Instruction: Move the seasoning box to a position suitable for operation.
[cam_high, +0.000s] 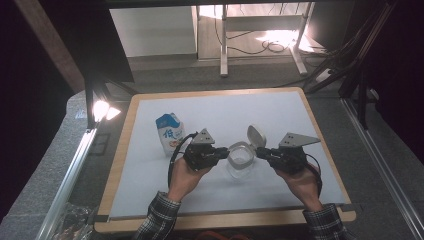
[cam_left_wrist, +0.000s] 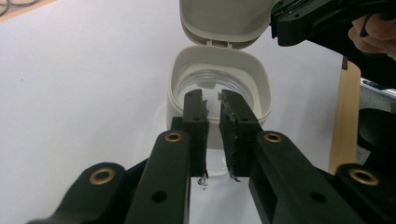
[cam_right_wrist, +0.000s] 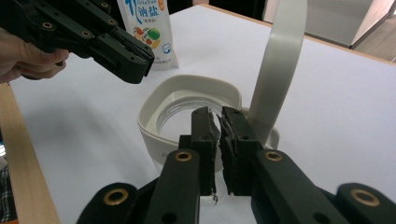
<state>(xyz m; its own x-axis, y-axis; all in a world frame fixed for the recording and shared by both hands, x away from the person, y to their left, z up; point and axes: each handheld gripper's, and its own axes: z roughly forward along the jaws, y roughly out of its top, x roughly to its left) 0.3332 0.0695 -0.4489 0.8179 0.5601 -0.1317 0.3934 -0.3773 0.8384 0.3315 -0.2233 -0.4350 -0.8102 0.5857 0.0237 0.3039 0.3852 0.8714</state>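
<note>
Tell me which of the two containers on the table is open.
The clear jar between both tools: its white lid is flipped up. The blue-and-white pouch behind the left tool looks closed.

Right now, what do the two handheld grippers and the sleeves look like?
Both are black. The left gripper and right gripper each carry a grey three-cornered plate on top and trail a black cable. Up close, each has two flat black jaws with brass-coloured rivets at the pivots and worn, frayed pads. The person's sleeves are dark plaid with light lines.
</note>
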